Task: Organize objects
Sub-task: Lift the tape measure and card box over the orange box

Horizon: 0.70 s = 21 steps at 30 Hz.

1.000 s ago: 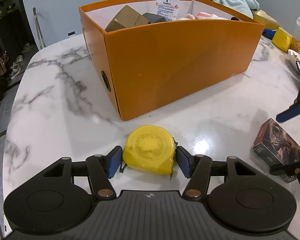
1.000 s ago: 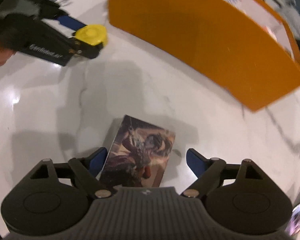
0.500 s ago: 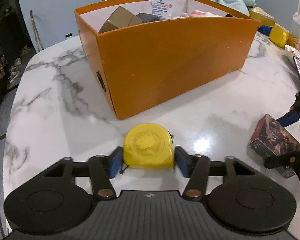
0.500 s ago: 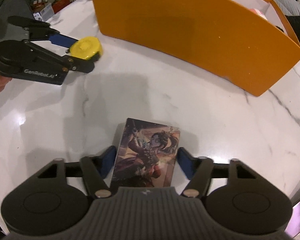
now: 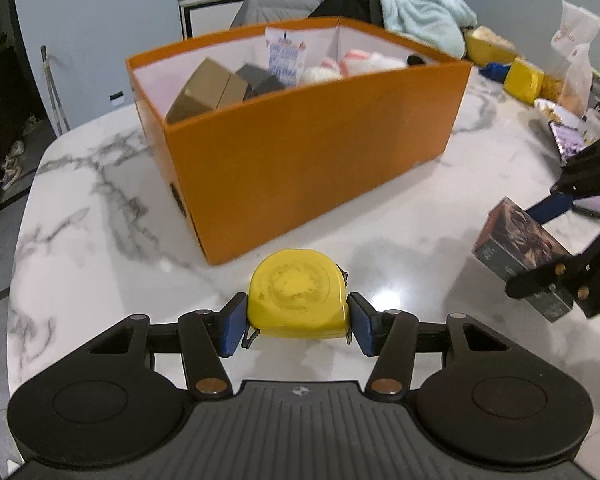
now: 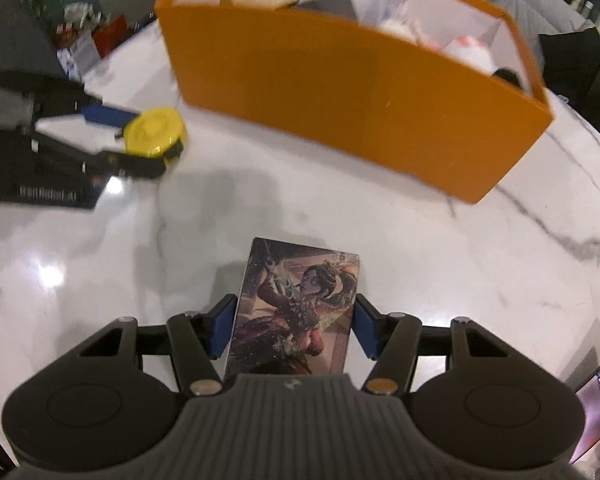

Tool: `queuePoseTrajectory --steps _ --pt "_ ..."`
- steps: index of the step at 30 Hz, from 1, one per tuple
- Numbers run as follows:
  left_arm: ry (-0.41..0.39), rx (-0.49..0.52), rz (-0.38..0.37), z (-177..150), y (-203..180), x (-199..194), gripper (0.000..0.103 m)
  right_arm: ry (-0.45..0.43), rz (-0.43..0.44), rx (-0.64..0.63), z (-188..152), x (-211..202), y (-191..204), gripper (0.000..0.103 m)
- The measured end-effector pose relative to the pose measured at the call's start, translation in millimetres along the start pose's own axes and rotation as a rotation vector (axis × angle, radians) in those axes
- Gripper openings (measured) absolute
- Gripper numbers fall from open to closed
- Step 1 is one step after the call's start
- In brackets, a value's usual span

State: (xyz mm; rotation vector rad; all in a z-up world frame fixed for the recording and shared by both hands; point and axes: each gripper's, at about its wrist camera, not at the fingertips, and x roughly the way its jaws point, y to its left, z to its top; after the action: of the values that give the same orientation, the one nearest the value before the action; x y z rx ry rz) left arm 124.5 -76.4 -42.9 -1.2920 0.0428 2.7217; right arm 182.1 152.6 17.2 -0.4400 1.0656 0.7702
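Left claw (image 5: 298, 322) pinches one yellow tape measure (image 5: 298, 294) by its flat sides, just clear of the desk (image 5: 80, 240) at 6 o'clock of the single orange box (image 5: 308, 152); right claw (image 6: 294, 330), jaws just closed in, pinches one illustrated card box (image 6: 296, 304) at the edges. Risk: the smooth, heavy tape measure may slip or twist out during lifting, and either load may clip the box's near wall. Count: two claws, two held items, one box holding several items.
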Motion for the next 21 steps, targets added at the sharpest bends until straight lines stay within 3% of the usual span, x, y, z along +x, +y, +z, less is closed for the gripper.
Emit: queuePoseTrajectory --steps 4,8,13,21 --pt "-0.051 0.081 -0.019 12.6 -13.1 -17.1 0.062 -0.052 0.015 0.028 8.8 -17.1 -7.3 0.063" --pt "-0.138 0.051 -0.076 33.2 -17.3 -40.2 0.062 -0.118 0.041 0.049 21.4 -36.9 -14.2 0.063" --pt "-0.214 0.039 -0.074 61.3 -19.3 -51.4 0.062 -0.194 0.062 0.075 38.3 -57.4 -24.6 0.063" --pt "-0.263 0.031 -0.043 103.5 -5.2 -42.8 0.062 -0.256 0.034 0.083 71.8 -67.8 -45.2 0.063"
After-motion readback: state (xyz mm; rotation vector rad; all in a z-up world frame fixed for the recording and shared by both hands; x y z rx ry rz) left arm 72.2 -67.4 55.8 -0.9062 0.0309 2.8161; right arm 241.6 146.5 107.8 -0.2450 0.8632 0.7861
